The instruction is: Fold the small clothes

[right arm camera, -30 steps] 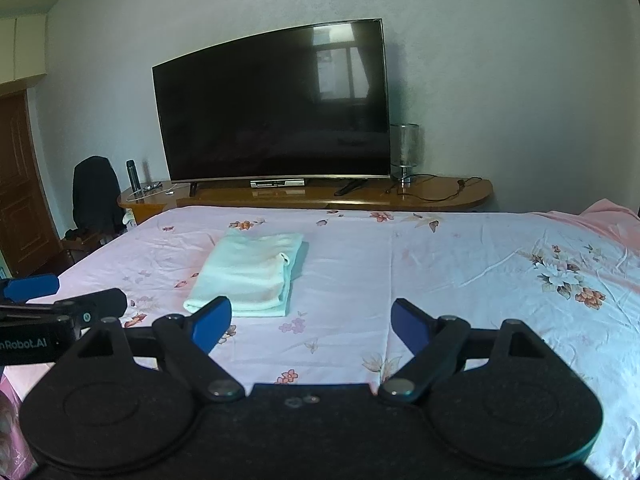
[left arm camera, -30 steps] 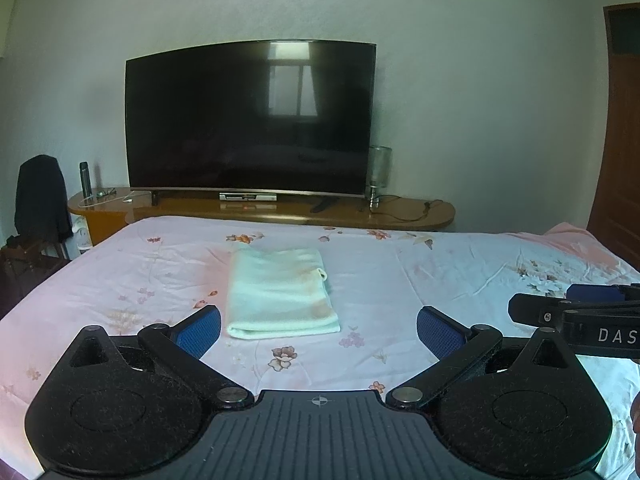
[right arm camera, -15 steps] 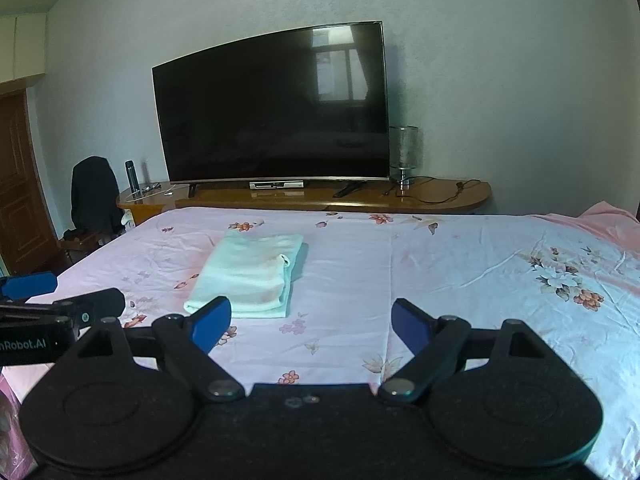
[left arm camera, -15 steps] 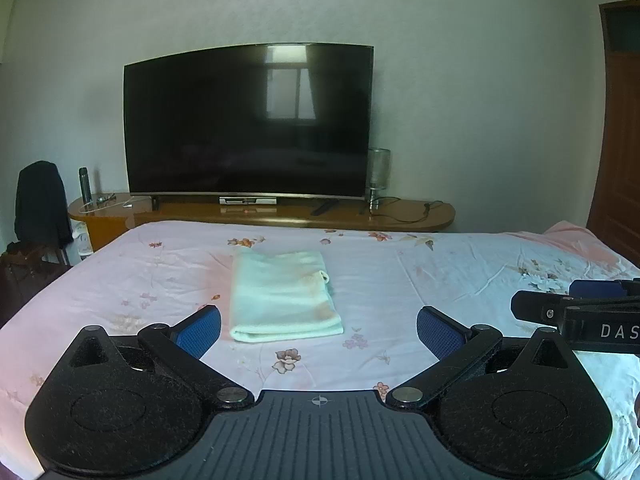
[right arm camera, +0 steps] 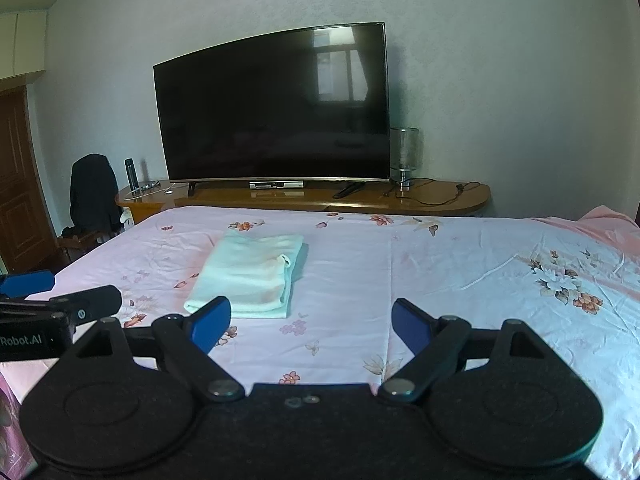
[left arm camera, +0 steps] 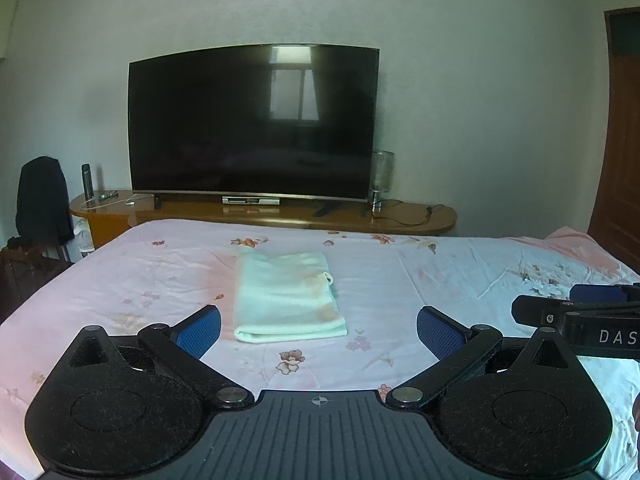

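Note:
A pale green cloth [left arm camera: 286,296] lies folded into a neat rectangle on the pink floral bedsheet [left arm camera: 420,280]; it also shows in the right wrist view [right arm camera: 250,274]. My left gripper [left arm camera: 318,330] is open and empty, held above the bed just short of the cloth's near edge. My right gripper [right arm camera: 310,322] is open and empty, to the right of the cloth. Each gripper shows at the edge of the other's view: the right one [left arm camera: 576,314] and the left one [right arm camera: 52,300].
A large dark TV [left arm camera: 254,120] stands on a low wooden stand [left arm camera: 280,214] beyond the bed's far edge. A dark garment hangs over a chair [left arm camera: 42,200] at the left. A wooden door [left arm camera: 622,140] is at the right.
Both grippers have tilted or drawn back slightly, so the cloth and TV sit a little lower in view. The cloth has not moved and both grippers stay open.

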`<state>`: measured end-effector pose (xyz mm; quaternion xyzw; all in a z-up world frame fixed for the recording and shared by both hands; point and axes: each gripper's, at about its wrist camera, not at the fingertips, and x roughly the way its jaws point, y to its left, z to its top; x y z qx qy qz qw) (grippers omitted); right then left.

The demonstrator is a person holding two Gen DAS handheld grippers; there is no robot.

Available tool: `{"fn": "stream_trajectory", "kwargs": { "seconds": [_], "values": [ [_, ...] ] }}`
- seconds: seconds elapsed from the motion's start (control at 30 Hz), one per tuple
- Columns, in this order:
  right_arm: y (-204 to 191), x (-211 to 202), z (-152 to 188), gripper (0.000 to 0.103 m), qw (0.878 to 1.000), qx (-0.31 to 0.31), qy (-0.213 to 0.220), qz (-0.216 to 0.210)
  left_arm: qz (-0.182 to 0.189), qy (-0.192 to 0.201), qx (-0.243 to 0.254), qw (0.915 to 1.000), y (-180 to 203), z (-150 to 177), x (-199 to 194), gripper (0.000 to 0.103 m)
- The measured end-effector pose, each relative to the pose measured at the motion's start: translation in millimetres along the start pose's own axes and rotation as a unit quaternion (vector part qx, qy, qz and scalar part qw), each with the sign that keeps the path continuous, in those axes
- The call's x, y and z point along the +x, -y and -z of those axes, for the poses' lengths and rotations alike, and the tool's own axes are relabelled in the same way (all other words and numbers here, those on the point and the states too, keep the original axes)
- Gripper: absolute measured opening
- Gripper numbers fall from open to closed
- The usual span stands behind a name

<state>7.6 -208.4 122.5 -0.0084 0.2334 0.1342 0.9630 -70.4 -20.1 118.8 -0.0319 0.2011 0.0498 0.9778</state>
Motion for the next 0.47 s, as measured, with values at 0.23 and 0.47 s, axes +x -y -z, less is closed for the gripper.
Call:
{"fn": "stream_trajectory", "kwargs": {
  "seconds": [0.23, 0.47],
  "values": [
    [-0.6, -0.2, 0.3, 0.087, 1.000, -0.001, 0.001, -0.001, -0.013, 0.005, 0.004, 0.9999, -2.7, 2.3, 2.4, 0.103],
    [0.8, 2.6, 0.2, 0.087, 1.000, -0.004, 0.002, -0.004, -0.008, 0.003, 0.004, 1.0000, -5.1, 1.6, 3.4, 0.103]
  ]
}}
